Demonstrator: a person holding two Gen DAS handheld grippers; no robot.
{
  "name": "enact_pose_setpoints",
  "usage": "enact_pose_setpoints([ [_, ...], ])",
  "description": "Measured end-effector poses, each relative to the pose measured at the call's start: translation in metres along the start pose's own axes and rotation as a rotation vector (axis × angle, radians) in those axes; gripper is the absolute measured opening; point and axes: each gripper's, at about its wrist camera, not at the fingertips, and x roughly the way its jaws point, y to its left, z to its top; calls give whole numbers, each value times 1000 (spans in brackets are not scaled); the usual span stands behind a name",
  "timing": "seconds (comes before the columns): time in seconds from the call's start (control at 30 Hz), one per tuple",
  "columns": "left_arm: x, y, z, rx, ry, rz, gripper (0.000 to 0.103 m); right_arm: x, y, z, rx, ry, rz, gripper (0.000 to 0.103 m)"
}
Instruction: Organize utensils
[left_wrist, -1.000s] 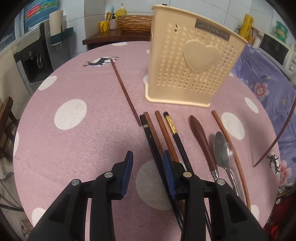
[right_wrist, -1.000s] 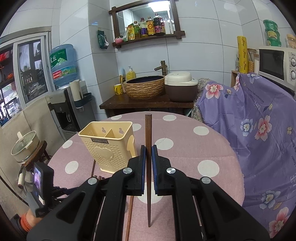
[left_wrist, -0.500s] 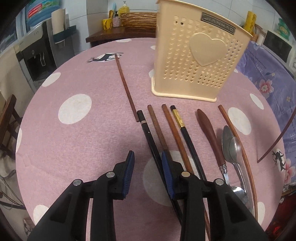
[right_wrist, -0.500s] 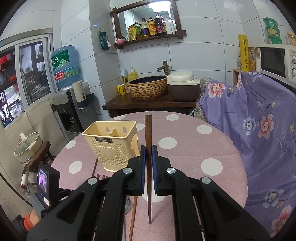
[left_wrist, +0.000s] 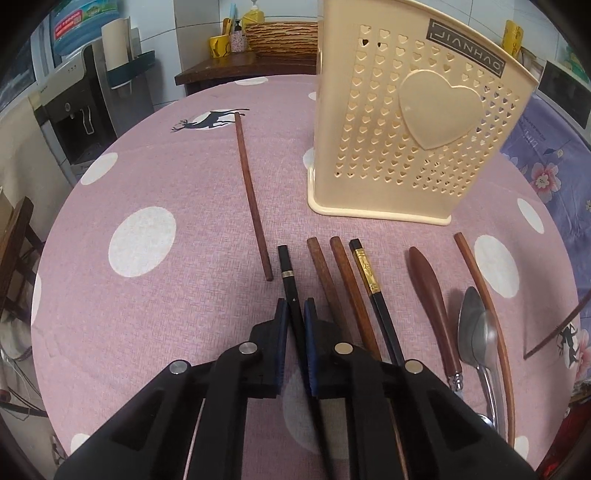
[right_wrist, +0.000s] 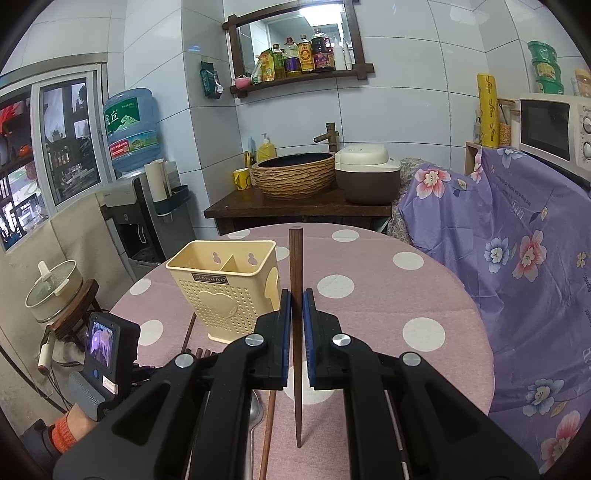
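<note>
left gripper (left_wrist: 294, 314) jaws clamped on black chopstick (left_wrist: 287, 275) on table (left_wrist: 166, 295); right gripper (right_wrist: 296, 306) jaws clamped on upright brown chopstick (right_wrist: 295, 266) nr holder (right_wrist: 225, 280).

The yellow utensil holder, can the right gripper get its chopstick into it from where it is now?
Probably yes. The right gripper holds the brown chopstick upright, above the table; the utensil holder stands just to its left, top open, with nothing visible between them.
</note>
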Motion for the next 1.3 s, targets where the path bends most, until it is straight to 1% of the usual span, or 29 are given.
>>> enact_pose_setpoints([
  [0.1,-1,2,-2,-9,-11,-1,8,-1,1,0,-2,-2,-1,7],
  [0.23,-3,8,-2,-38,-13,-21,8,-1,1,0,-2,-1,-1,7],
  [0.33,-17,12,-4,-46,-57,-39,8,-2,0,0,-5,-2,1,7],
  [0.43,-48,19,-2,-62,-130,-92,8,-5,-1,0,-5,-11,7,7],
  [0.5,-76,26,1,-69,-193,-126,8,-6,-4,2,-4,-15,16,7],
  [0.63,-132,43,7,-92,-337,-144,8,-12,-7,4,1,-27,31,7],
  [0.73,-154,52,15,-100,-407,-128,8,-13,-7,5,3,-26,40,7],
  [0.8,-159,51,18,-95,-428,-112,8,-13,-5,6,-1,-25,39,7],
  [0.93,-160,49,23,-88,-444,-100,8,-12,-3,8,-5,-23,40,7],
  [1.13,-161,54,31,-92,-452,-102,8,-11,-1,16,-22,-26,28,7],
  [1.2,-168,59,36,-98,-462,-110,8,-12,0,23,-25,-34,28,7],
  [1.3,-188,60,57,-91,-506,-108,8,-14,2,45,-33,-55,32,7],
])
